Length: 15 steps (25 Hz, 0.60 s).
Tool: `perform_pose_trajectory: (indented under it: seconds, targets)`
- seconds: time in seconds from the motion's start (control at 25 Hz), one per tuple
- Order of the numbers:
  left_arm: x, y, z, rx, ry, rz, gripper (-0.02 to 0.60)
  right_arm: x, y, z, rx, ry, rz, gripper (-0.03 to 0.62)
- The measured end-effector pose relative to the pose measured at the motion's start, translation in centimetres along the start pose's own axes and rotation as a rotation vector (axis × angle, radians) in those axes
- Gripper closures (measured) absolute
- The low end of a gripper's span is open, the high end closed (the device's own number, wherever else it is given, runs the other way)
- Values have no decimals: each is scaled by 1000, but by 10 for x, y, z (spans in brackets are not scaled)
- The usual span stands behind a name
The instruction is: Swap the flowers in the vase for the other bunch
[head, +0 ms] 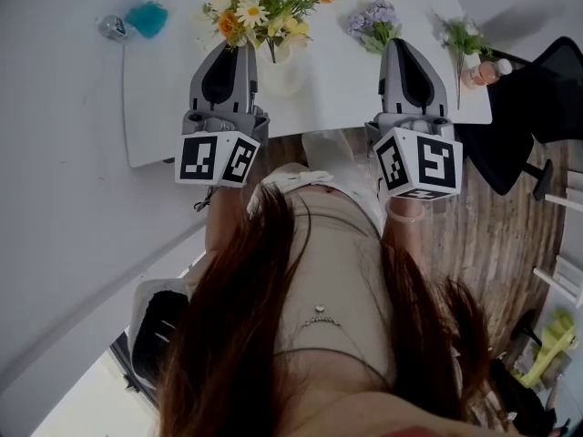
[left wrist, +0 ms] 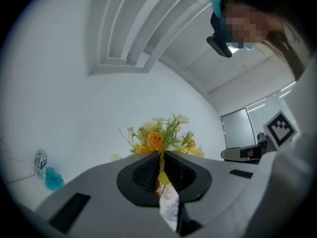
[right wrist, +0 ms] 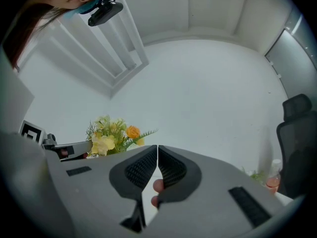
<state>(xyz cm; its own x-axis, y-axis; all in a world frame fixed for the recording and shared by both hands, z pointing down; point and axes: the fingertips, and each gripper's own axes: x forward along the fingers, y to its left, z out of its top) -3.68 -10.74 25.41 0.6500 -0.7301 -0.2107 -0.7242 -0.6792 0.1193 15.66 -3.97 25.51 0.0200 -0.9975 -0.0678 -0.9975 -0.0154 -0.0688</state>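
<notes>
Left jaws: closed on the stems of the yellow and orange bunch [head: 260,7]. The left gripper [left wrist: 161,155] has a stem and a yellow petal pinched between its ribbed pads.
Right jaws: shut on each other with nothing between them. The right gripper [right wrist: 156,148] is idle, and the person's fingers [right wrist: 156,185] show behind the pads.
Bunch to remove: its blooms stand above the vase [head: 282,73], gripped just under the heads. A green stem seems to run down to the vase mouth, so I cannot tell whether the bunch is clear of it.
Replacement: the purple bunch [head: 373,24] lies untouched on the table [head: 164,107], just ahead of the right gripper. A white and green sprig [head: 465,39] lies further right, beside a pink bottle [head: 483,71].
Risk, vase: nothing steadies it, so stems dragging on the mouth could tip it or carry it along.
Risk, stems: the narrow pinch may catch only some of them, and loose ones could slide out and drop or stay behind in the vase.
Risk, choice: two spare bunches lie within reach, so the wrong one could be picked up.
Head view alone: shows the vase, both spare bunches and each gripper's place over the table.
Left gripper view alone: shows the pinch itself, while the vase is hidden below the jaws.
Right gripper view alone: shows its own jaws holding nothing, with the held bunch off to the left and a black chair [right wrist: 296,133] at the right.
</notes>
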Motion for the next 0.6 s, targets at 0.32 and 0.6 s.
perform_pose_trajectory:
  seconds: [0.32, 0.6]
  targets:
    - [2, 2, 40, 9, -59, -4, 554, 2, 1, 5, 49, -10, -2, 566]
    - [-2, 1, 55, 7, -116, 7, 554, -3, -3, -1, 67, -18, -1, 566]
